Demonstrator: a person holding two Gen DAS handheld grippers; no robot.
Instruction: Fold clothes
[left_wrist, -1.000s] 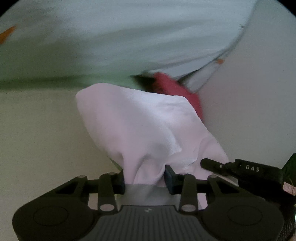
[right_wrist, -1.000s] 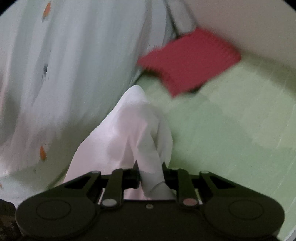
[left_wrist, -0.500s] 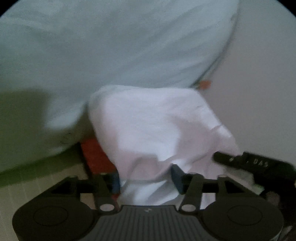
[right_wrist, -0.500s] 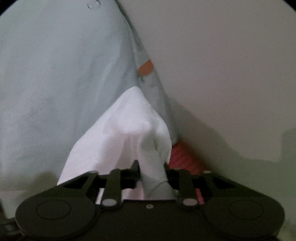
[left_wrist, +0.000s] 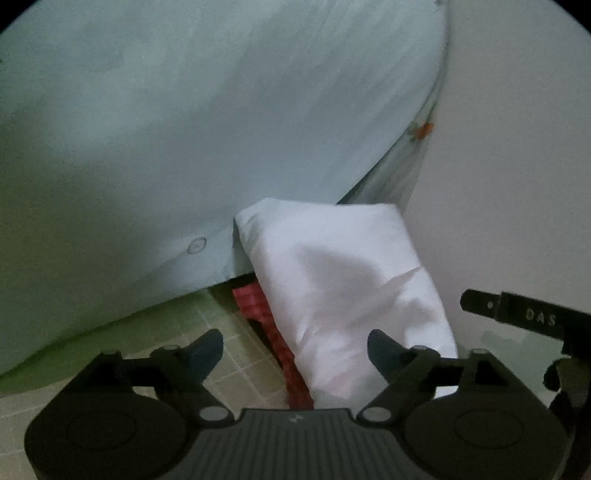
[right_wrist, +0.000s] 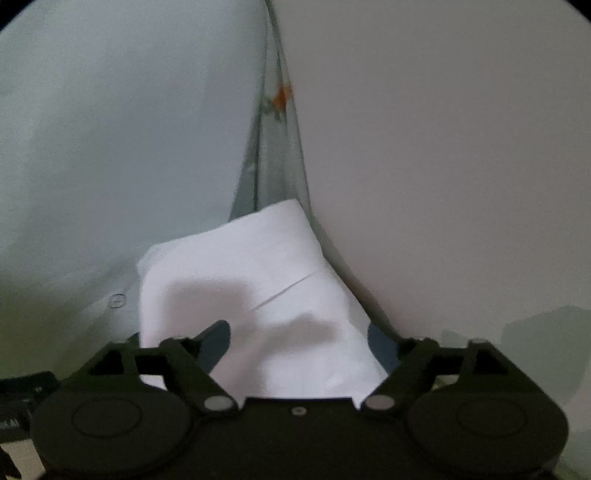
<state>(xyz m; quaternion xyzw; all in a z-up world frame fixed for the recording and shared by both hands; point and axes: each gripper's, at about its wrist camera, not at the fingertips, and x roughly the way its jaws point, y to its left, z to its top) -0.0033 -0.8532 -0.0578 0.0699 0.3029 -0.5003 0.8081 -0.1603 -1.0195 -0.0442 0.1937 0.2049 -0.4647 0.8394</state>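
Observation:
A folded white garment (left_wrist: 343, 280) lies in a corner on top of a red folded cloth (left_wrist: 273, 332), between a pale blue pillow and the wall. My left gripper (left_wrist: 295, 350) stands just in front of it, jaws opening wide, and the white cloth lies loose between the fingers without being pressed. In the right wrist view the same white garment (right_wrist: 251, 280) lies flat. My right gripper (right_wrist: 299, 347) is also opening, its fingers spread on either side of the garment's near edge. The right gripper's tip (left_wrist: 517, 314) pokes into the left wrist view.
A big pale blue pillow (left_wrist: 184, 129) with small orange print leans at the left and back. A plain pale wall (right_wrist: 443, 166) closes the right side. Green checked bedding (left_wrist: 229, 369) covers the surface underneath.
Both grippers carried the white garment over to the corner and opened, letting it go. It now lies on the red cloth, which has passed from the far background to just under the fingers.

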